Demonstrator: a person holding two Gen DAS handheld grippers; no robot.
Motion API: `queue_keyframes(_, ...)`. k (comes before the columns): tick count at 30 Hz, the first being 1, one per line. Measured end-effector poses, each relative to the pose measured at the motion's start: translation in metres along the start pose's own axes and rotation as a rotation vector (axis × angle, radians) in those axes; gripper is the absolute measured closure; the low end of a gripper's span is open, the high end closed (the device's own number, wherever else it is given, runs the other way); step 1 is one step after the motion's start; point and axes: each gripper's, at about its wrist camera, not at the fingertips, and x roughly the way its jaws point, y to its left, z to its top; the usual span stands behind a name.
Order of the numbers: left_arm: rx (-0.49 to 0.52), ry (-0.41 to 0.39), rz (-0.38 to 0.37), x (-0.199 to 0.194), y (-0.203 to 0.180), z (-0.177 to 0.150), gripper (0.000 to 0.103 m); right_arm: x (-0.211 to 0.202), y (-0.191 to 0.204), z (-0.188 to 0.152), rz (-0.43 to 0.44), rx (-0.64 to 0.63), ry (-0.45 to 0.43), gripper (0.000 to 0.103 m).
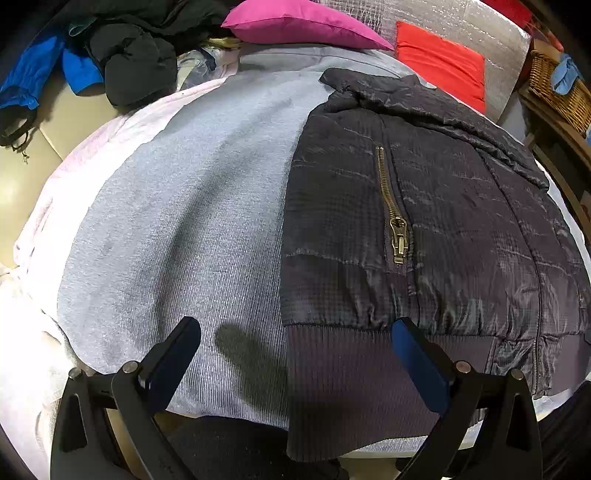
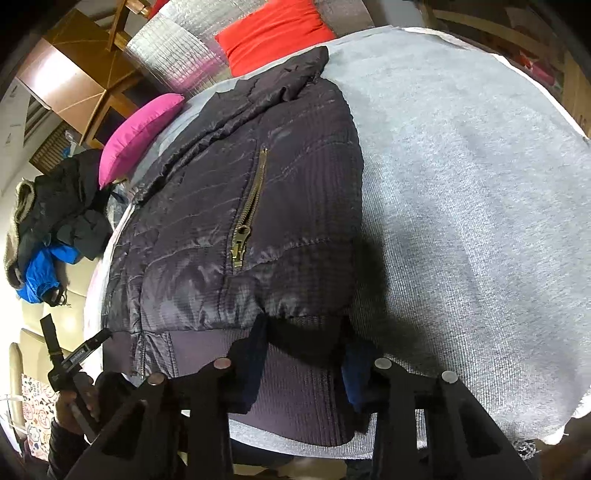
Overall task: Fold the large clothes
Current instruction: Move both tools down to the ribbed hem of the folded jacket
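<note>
The jacket (image 1: pixel 443 206) ahead of the fingers (image 1: pixel 417 362) is dark charcoal with a faint woven check, a purplish-grey ribbed hem (image 1: pixel 343 376) and a brass-coloured zipper (image 1: pixel 393 218). The cloth (image 1: pixel 184 221) under it is light heathered grey over pale pink sheeting (image 1: pixel 40 229). The finger pads are blue on black arms. Beyond lie a magenta cushion (image 1: pixel 295 24), a red cushion (image 1: pixel 441 62) and blue-and-black garments (image 1: pixel 85 55).

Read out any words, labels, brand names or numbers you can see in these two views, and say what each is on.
No text reads clearly.
Patterned sheet, lower left of the right wrist view: small lettering among cartoon shapes, too blurred to read.
Left gripper body, same view: a pale label, too small to read.
Dark jacket and its zipper pull: no legible marking.
</note>
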Motion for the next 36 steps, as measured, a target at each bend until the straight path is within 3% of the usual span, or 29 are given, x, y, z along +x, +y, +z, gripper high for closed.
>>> queue_keyframes(5, 0.009, -0.003, -0.014, -0.002, -0.001, -0.003, 0.0, 0.003, -0.007, 0.0, 0.041, 0.052, 0.002, 0.053)
queue_keyframes(10, 0.026, 0.0, -0.017, -0.002, -0.005, -0.004, 0.0, 0.003, -0.004, -0.001, 0.029, 0.029, -0.002, 0.054)
queue_keyframes(11, 0.031, 0.001, -0.022, -0.002, -0.006, -0.004, 0.006, 0.003, -0.003, -0.002, 0.021, 0.023, -0.003, 0.062)
queue_keyframes(13, 0.04, 0.015, -0.05, 0.0, -0.009, -0.003, 0.033, 0.003, -0.002, -0.002, 0.004, 0.008, -0.003, 0.068)
queue_keyframes(14, 0.038, 0.036, -0.103, 0.002, -0.01, -0.004, 0.052, 0.003, -0.002, -0.002, 0.001, 0.003, -0.002, 0.076)
queue_keyframes(16, 0.045, 0.028, -0.092, -0.001, -0.013, -0.004, 0.058, 0.003, -0.002, -0.002, 0.0, -0.008, 0.001, 0.084)
queue_keyframes(18, 0.069, 0.014, -0.067, -0.006, -0.017, -0.004, 0.081, 0.001, -0.001, -0.002, 0.002, -0.016, -0.003, 0.088)
queue_keyframes(20, 0.048, 0.007, -0.092, -0.013, -0.015, -0.001, 0.085, -0.006, 0.0, -0.002, 0.023, -0.016, -0.017, 0.091)
queue_keyframes(23, 0.015, -0.011, -0.129, -0.021, -0.009, 0.001, 0.085, -0.023, 0.002, -0.001, 0.071, -0.005, -0.051, 0.092)
queue_keyframes(26, 0.01, 0.01, -0.111, -0.015, -0.006, 0.0, 0.072, -0.019, 0.0, 0.001, 0.071, 0.009, -0.022, 0.087)
queue_keyframes(28, -0.009, 0.01, -0.114, -0.014, -0.005, -0.001, 0.06, -0.012, -0.005, -0.001, 0.067, 0.033, -0.007, 0.083)
queue_keyframes(30, -0.012, -0.005, -0.114, -0.016, -0.006, -0.003, 0.039, -0.01, -0.009, -0.004, 0.071, 0.049, -0.008, 0.073)
queue_keyframes(31, -0.006, -0.017, -0.116, -0.018, -0.007, -0.003, 0.039, -0.009, -0.009, -0.004, 0.081, 0.053, -0.009, 0.055)
queue_keyframes(32, 0.002, -0.018, -0.117, -0.018, -0.007, -0.004, 0.038, -0.009, -0.009, -0.004, 0.09, 0.058, -0.008, 0.029)
queue_keyframes(33, 0.008, -0.015, -0.117, -0.017, -0.007, -0.006, 0.038, -0.009, -0.007, -0.005, 0.089, 0.058, -0.012, 0.025)
queue_keyframes(35, 0.018, 0.001, -0.114, -0.01, -0.009, -0.006, 0.039, -0.005, -0.004, -0.005, 0.07, 0.034, 0.0, 0.027)
queue_keyframes(36, 0.02, 0.018, -0.111, -0.006, -0.01, -0.007, 0.053, -0.003, -0.003, -0.006, 0.068, 0.028, 0.008, 0.03)
